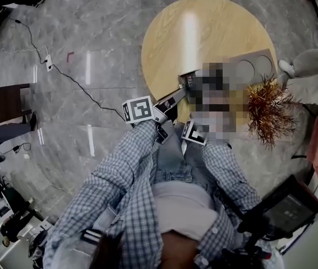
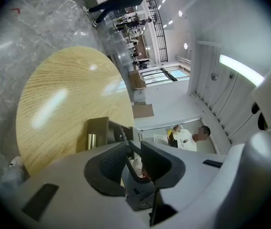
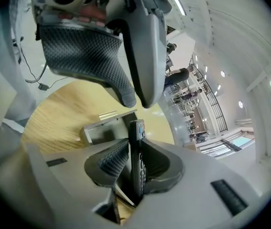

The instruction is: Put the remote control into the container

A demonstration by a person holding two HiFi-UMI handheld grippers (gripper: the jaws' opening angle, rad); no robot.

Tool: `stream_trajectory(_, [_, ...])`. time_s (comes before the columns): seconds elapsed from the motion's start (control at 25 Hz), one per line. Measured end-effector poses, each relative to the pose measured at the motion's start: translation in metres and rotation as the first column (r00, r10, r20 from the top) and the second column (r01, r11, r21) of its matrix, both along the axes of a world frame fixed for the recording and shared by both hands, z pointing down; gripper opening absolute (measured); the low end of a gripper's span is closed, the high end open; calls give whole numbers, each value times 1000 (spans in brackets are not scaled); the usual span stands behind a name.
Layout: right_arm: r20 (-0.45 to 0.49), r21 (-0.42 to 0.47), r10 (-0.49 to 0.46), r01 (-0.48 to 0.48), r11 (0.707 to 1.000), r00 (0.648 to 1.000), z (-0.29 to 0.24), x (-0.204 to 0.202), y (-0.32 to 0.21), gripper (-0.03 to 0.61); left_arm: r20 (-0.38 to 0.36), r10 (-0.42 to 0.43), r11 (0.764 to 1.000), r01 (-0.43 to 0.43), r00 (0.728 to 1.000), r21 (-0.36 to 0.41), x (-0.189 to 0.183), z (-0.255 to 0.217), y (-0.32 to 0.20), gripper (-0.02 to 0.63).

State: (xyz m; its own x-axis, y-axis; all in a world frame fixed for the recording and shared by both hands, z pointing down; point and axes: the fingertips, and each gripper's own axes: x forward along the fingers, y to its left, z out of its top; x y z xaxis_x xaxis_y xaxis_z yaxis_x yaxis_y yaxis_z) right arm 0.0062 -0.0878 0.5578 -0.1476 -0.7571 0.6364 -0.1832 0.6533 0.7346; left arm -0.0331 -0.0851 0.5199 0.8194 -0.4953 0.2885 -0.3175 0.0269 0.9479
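The right claw [image 3: 134,148] is pinching the remote control [image 3: 137,128] edgewise over the worktop's [image 3: 54,113] near edge, just short of the container [image 3: 102,130], with the left claw [image 2: 133,151] hovering slightly spread nearby; so thin a grip may be inviting a twist or slip against the container's wall.

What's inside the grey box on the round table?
Nothing that shows: the open part of the grey box looks empty. The remote control sits clamped in the right gripper and hides part of it.
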Motion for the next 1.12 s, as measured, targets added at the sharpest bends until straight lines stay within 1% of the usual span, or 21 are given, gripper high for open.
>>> stream_trajectory(0.08, [-20, -13, -15, 15, 1000, 1000, 4, -1, 2, 91, -11, -37, 999, 37, 999, -7, -10, -3, 2, 103])
stream_trajectory(0.2, [-39, -35, -28, 27, 999, 999, 6, -2, 3, 91, 1, -75, 997, 75, 997, 11, -26, -8, 3, 102])
stream_trajectory(0.32, [-44, -61, -32, 29, 998, 999, 10, -2, 2, 91, -47, -120, 993, 120, 992, 12, -31, -16, 2, 102])
stream_trajectory(0.44, [-46, -113, -36, 31, 993, 998, 13, -5, 0, 92, -27, -136, 990, 137, 990, 36, -41, -18, -2, 101])
stream_trajectory(0.68, [-58, -216, -49, 36, 976, 997, 21, -3, 1, 92, -43, -169, 983, 171, 985, 58, -48, -24, -4, 102])
stream_trajectory(0.88, [-31, -283, -42, 32, 959, 999, 25, -1, 3, 92, -52, -183, 979, 187, 982, 86, -51, -30, -2, 102])
stream_trajectory(1.0, [-14, -282, -39, 33, 959, 999, 24, -1, 4, 92, -52, -190, 977, 194, 980, 89, -53, -29, 0, 102])
stream_trajectory(1.12, [5, -242, -33, 33, 970, 999, 18, -2, 1, 92, -52, -196, 975, 200, 979, 95, -54, -27, 0, 102])
